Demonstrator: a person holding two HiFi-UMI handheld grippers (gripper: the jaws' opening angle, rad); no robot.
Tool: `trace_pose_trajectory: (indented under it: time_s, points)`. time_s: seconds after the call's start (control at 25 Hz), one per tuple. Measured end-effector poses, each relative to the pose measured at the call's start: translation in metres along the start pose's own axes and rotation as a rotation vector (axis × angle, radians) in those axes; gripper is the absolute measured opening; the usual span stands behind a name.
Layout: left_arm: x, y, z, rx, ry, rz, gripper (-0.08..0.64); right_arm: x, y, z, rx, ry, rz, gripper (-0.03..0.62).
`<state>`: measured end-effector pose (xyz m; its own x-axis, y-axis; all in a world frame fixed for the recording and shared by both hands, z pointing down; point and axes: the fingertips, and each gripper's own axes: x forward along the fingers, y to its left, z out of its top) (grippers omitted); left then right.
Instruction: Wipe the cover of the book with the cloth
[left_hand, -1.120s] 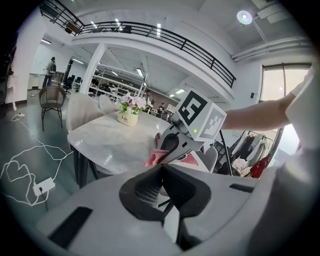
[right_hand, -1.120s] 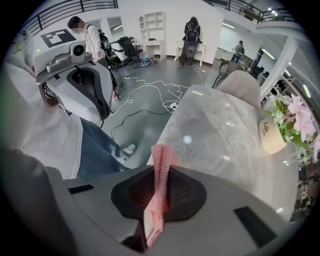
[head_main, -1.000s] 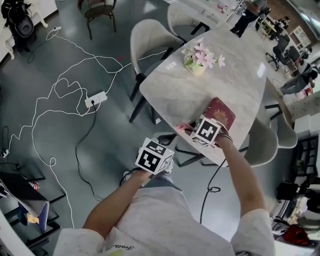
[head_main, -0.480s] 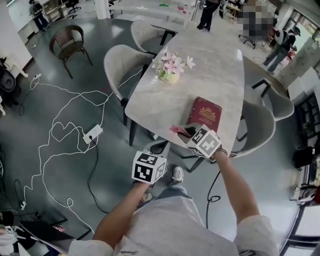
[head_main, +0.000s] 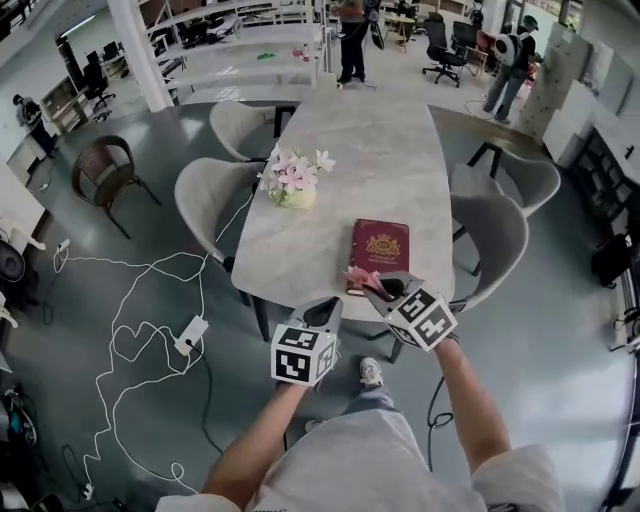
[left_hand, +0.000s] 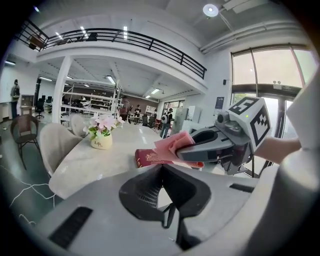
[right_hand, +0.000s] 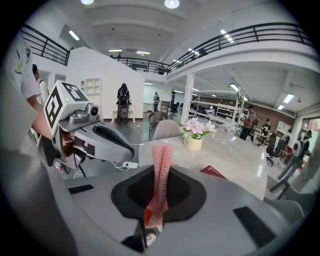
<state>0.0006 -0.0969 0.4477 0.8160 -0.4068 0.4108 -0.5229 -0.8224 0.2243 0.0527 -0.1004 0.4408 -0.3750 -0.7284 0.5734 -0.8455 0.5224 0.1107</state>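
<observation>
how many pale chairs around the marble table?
4 pale upholstered chairs: near left, far left, near right, far right. Others may be hidden past the marble table's far end.

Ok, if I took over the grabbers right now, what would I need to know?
Right gripper: shut on the pink cloth, held at the near edge of the book.
Left gripper: shut, empty, just in front of the table's near end.
Book: closed, flat on the table.
Done: cloth is in hand.
Left: wipe the cover. I can't tell whether the cloth touches it yet.
</observation>
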Motion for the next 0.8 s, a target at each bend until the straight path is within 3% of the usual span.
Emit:
trace_pose_trajectory:
  time_s: [0.28, 0.52, 0.8]
  points:
    - [0.011, -0.032, 0.031, 0.101, -0.019, -0.078, 0.008, -0.049, -0.028, -0.005, 0.164, -0.106, -0.173, 0.017]
    - [0.011, -0.051, 0.050, 0.142, -0.047, -0.108, 0.008, -0.078, -0.039, -0.013, 0.254, -0.167, -0.293, 0.017]
    - [0.010, -0.054, 0.057, 0.153, -0.056, -0.112, 0.008, -0.087, -0.038, -0.004, 0.266, -0.231, -0.359, 0.015]
